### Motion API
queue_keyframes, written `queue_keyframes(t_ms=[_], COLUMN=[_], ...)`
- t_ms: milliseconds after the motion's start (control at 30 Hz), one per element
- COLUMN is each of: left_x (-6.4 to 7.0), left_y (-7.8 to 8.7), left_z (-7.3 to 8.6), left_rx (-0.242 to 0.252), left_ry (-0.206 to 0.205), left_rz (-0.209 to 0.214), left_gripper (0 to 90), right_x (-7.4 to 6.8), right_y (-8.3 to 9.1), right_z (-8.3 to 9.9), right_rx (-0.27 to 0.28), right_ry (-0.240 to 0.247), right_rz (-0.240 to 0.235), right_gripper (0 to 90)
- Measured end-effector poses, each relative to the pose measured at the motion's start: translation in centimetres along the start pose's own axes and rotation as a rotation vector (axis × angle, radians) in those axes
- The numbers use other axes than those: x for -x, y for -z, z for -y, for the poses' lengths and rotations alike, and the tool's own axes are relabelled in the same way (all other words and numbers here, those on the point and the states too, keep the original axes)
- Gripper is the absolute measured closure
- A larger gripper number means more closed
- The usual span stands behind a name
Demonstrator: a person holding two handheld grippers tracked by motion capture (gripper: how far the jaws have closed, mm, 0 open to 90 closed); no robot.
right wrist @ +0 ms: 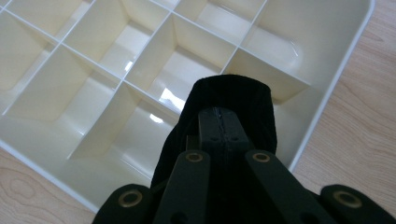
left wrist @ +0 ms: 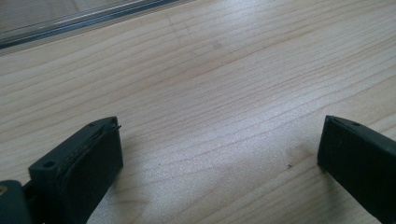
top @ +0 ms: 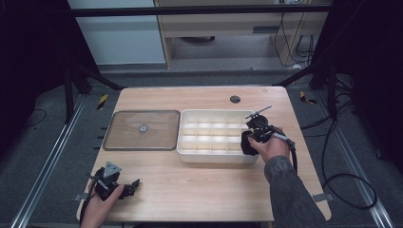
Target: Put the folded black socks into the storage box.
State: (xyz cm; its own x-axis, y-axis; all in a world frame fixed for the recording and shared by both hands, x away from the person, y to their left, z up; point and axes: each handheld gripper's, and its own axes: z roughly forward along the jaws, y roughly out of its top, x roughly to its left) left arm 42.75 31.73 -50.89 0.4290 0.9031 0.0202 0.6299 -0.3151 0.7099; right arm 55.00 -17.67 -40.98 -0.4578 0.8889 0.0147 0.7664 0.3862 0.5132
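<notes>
Over the near right corner of the divided tray (top: 190, 153), the right gripper (top: 248, 142) is clamped on a black cloth item (right wrist: 224, 116); the right gripper view has its jaws pressed together with the dark fabric wrapped over and around their tips. What the item is cannot be told for certain: a folded or rolled piece of ribbed black fabric, perhaps a sock. It hangs above the compartments at that corner, not yet resting in one.

The left gripper (top: 133, 185) lies low on the table (top: 199, 194) near the front left edge, jaws spread wide, nothing between them. The left gripper view has bare wood grain between the pads.

Handling judgement: the cloth looks light, soft and limp. It should not slip on the pads, nor break, but it will sag and unroll if pinched at one edge. The best hold is across the bundled middle, through all layers, as it appears to be held now. Loose ends may catch on the thin partition walls of the tray.

Beyond the tray: its compartments look empty. A flat transparent lid (top: 142, 129) with a small centre knob lies on the table just to the left of the tray, well apart from both grippers.
</notes>
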Motion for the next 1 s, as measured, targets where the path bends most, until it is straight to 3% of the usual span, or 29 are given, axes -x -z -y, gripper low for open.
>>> queue_keyframes(t_ms=[1000], left_x=[0.0], left_y=[0.0], left_z=[0.0], left_rx=[-0.003], left_ry=[-0.007], left_rz=[0.0], left_gripper=[0.0], right_x=[-0.2], right_y=[-0.2], right_z=[1.7], right_rx=[0.008], right_ry=[0.011], right_rz=[-0.013], right_gripper=[90.0])
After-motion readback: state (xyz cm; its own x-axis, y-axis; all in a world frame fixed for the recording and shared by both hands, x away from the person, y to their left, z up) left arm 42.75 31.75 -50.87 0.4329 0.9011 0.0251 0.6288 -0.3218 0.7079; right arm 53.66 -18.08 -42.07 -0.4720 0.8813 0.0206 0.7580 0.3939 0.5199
